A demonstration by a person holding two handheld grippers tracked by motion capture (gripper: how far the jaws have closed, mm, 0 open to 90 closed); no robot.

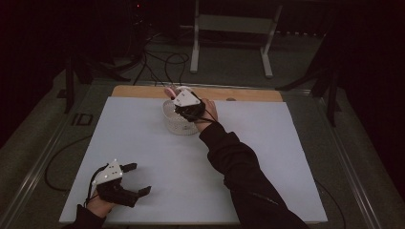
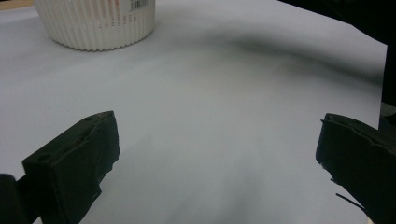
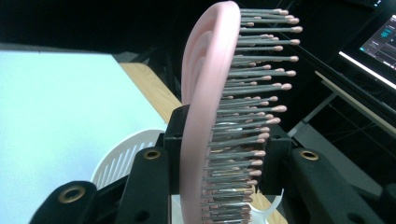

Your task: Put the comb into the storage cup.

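Dim room, dark walls, most light falling on the white sheet [image 1: 157, 157] covering the surface; bare wooden edge [image 1: 248, 94] along its far side. Grey floor [image 1: 229, 62] beyond, black cables [image 1: 162, 64] looping across it. White metal stand [image 1: 196, 43] at the back, dark tripod legs [image 1: 329, 86] right, lit monitor [image 3: 380, 44] at the side

A basket [image 1: 177, 120] stands on the desk [image 1: 267, 157] near its far edge, about midway across. Directly over it, the right gripper [image 1: 184, 102] carries a hairbrush [image 3: 205, 126] between its jaws, handle end down toward the basket. The left gripper [image 1: 136, 179] sits well apart at the near left corner, jaws pointing across the desk.
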